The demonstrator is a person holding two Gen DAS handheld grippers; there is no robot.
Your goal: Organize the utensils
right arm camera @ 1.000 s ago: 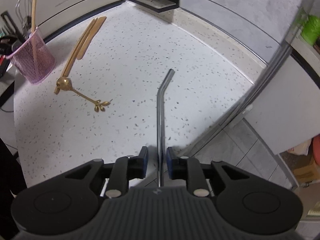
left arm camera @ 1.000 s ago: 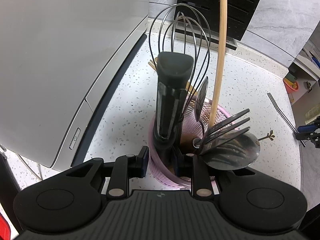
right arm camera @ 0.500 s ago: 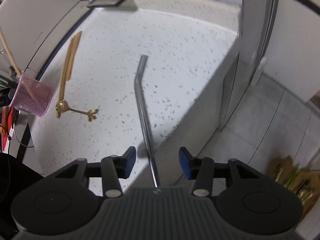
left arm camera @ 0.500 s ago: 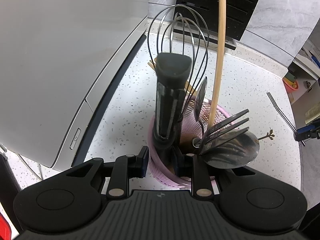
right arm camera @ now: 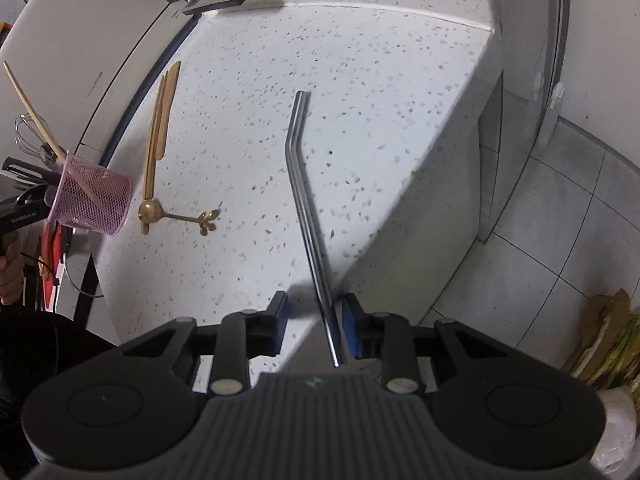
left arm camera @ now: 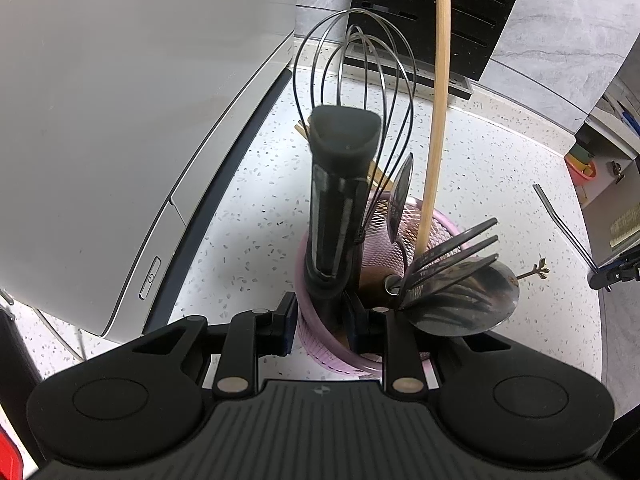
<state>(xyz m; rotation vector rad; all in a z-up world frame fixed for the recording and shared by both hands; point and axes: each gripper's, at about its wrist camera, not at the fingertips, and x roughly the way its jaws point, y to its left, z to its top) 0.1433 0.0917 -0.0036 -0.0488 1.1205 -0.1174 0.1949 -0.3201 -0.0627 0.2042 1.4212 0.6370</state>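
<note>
The white speckled surface (right arm camera: pixel 360 100) fills most of the right wrist view, its edge running diagonally down toward the lower middle of the frame, with grey floor tiles (right arm camera: pixel 560 240) at the right. A large white appliance (left arm camera: pixel 120 120) takes up the upper left of the left wrist view, and a black slotted rack (left arm camera: pixel 460 8) stands at the top centre.

The left claw (left arm camera: pixel 320 318) is clamped on the near wall of the pink mesh holder (left arm camera: pixel 320 340), one finger outside the rim and the other inside. The holder sits in the lower centre of that frame and carries a wire whisk (left arm camera: pixel 352 92), a dark-handled tool (left arm camera: pixel 340 184), a long wooden stick (left arm camera: pixel 438 100), a fork (left arm camera: pixel 456 244) and a large spoon (left arm camera: pixel 472 300).

The right claw (right arm camera: pixel 314 320) has its jaws closing with the bent metal straw (right arm camera: pixel 308 208) between them; the straw lies close to the right-hand blue pad, and a clear gap remains on the left side. The straw runs from the lower centre up to the middle of the frame, resting on the surface.

In the left middle of the right wrist view lie wooden chopsticks (right arm camera: pixel 162 120) and, just below them, a small gold spoon (right arm camera: pixel 176 214).
</note>
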